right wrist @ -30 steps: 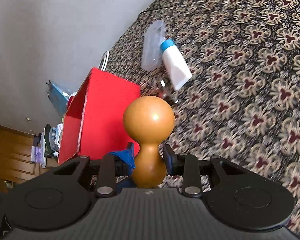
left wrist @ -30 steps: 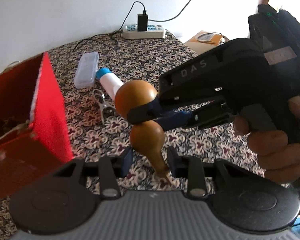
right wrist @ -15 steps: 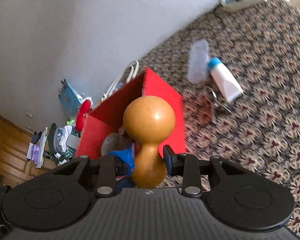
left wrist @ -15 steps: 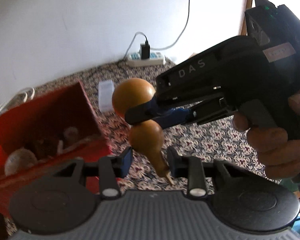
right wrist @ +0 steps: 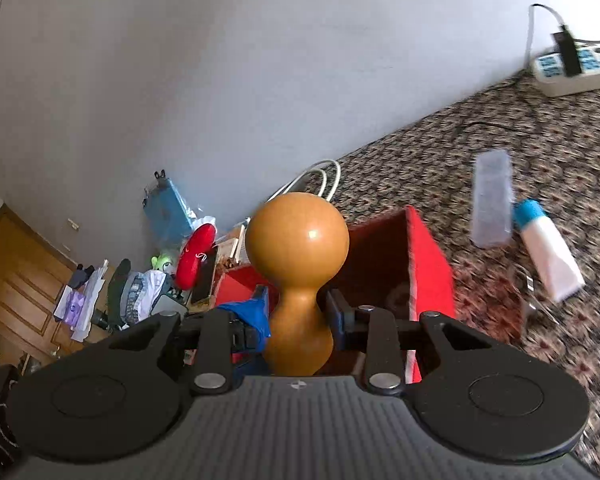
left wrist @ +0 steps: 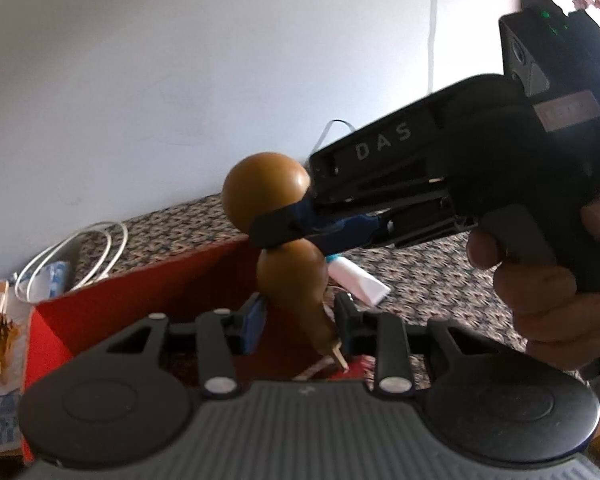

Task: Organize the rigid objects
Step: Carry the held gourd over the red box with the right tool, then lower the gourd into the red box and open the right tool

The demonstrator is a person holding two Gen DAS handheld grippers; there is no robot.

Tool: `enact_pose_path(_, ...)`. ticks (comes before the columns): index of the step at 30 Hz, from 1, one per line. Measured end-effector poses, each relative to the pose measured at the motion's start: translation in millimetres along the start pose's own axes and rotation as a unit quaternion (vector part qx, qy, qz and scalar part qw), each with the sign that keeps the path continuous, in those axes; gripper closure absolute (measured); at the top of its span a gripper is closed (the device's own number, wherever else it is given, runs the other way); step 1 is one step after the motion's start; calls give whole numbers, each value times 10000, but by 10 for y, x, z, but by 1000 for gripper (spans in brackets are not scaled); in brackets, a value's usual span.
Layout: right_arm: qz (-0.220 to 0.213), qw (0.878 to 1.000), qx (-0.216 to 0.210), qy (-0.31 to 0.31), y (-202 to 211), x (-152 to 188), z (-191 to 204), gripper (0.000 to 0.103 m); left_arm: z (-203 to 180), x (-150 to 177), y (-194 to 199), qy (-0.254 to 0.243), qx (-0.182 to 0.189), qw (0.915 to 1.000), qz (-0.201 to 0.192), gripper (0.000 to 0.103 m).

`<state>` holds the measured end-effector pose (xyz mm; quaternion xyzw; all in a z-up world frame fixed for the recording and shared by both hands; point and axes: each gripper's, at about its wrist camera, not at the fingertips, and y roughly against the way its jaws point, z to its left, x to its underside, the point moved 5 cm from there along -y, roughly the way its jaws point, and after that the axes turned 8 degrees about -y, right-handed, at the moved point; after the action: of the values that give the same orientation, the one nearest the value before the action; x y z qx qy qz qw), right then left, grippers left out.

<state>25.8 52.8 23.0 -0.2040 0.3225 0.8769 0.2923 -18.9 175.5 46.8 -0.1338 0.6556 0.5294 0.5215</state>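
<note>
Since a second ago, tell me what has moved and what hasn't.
The gourd has been carried up from over the patterned cloth to above the open red box. The right tongs stay clamped on its waist; the left tongs still flank its stem without gripping.

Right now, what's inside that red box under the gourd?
Little shows. In the right wrist view the red box is open-topped, its shadowed inner wall bearing one pale roundish shape I can't identify. The gourd and the right gripper holding it cover the rest.

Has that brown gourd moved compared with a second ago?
Yes. The gourd, clamped at its waist by the right gripper, has travelled from over the patterned tabletop to above the red box.
</note>
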Motion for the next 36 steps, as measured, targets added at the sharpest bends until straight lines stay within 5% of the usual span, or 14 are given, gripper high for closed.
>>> enact_pose_path(12,808,9940,636,384,-1102,38,133,91,558,330,-475,690,36,9951,705,71)
enact_pose_path(20,1540,9804,1153,434,-1222,218,-226,91,704,610,-737,870,87,9885,1236,70)
enact_pose_path(26,1960,9668,1597,365,-1513,320,-295,93,754,639,-778,837,-20,9883,1272,63)
enact_pose_path(36,2190,9716,898,-79,-1709,337,-207,93,908,794,-773,1101,-117,9831,1456,61)
